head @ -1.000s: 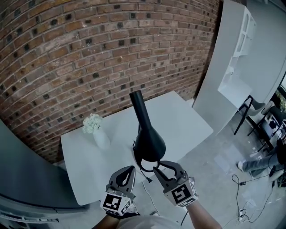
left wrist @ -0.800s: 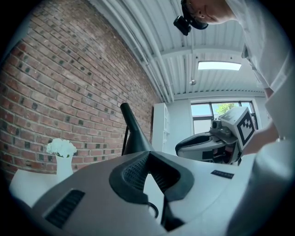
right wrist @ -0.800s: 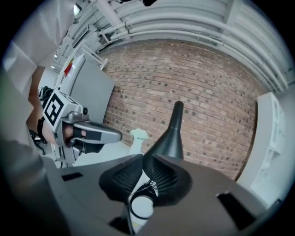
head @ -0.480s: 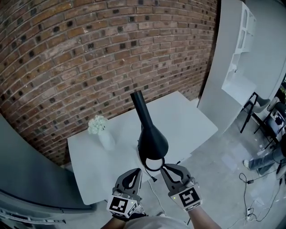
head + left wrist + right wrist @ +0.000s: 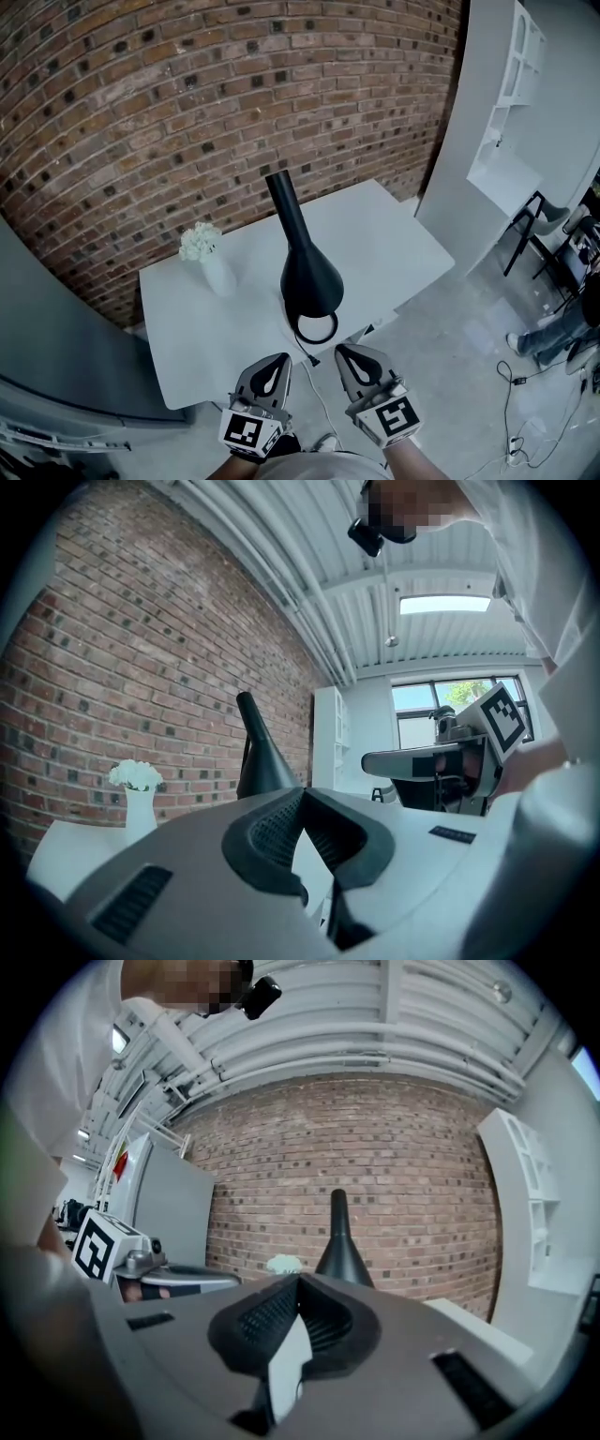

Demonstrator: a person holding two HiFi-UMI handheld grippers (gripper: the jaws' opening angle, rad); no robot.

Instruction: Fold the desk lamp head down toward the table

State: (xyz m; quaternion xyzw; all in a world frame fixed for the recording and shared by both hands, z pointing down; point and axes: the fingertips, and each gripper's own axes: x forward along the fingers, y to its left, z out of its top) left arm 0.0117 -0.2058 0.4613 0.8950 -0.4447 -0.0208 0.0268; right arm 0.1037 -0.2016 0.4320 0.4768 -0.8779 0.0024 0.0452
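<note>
Two grippers are held low, side by side, just off the near edge of the table (image 5: 394, 246). The left gripper (image 5: 279, 362) is shown with its jaws brought together at the tips, and nothing is caught between them. The right gripper (image 5: 344, 352) has just been closing its jaws; they are now met at the tips as well, and nothing is held.

Neither gripper is in touch with the lamp (image 5: 309, 277), which is set on the table near its front edge, just beyond the two jaw tips. Its black body is stood with the narrow end up, tilted away toward the brick wall (image 5: 187, 112), and the wide bell low. A black ring is seen under the bell, at the table's edge. In the left gripper view the lamp (image 5: 259, 759) is seen above the closed tips, and in the right gripper view it (image 5: 340, 1246) is seen straight ahead.

A white vase (image 5: 217, 276) with white flowers (image 5: 200, 242) is placed on the table to the left of the lamp, apart from it. A white shelf (image 5: 511, 103) is stood at the right.
</note>
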